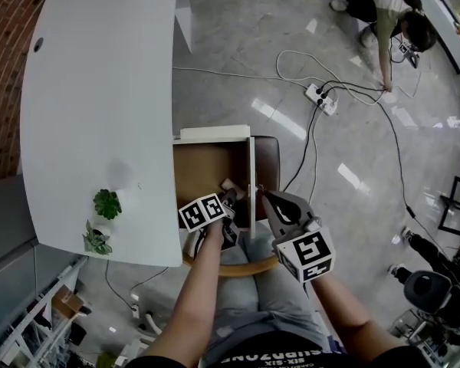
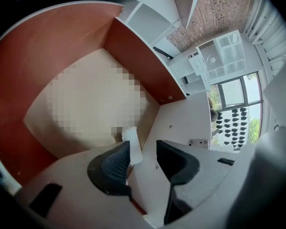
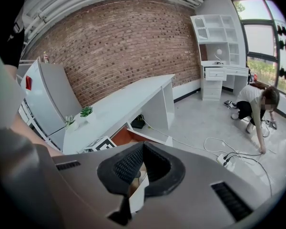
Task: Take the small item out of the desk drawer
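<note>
Left gripper [image 2: 143,149] over the open drawer [image 2: 138,56]
Its fingers stand apart beside the small white item [image 2: 132,142]; right gripper [image 3: 144,145] fingers closed.

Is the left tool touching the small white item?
Cannot tell. In the left gripper view the small white item overlaps the edge of the open left tool; no clear contact or gap.

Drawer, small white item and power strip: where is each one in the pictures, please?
drawer [image 1: 212,134], head view, on its white front panel.
small white item [image 2: 131,138], left gripper view, on its upper part.
power strip [image 1: 322,98], head view, on its middle.
</note>
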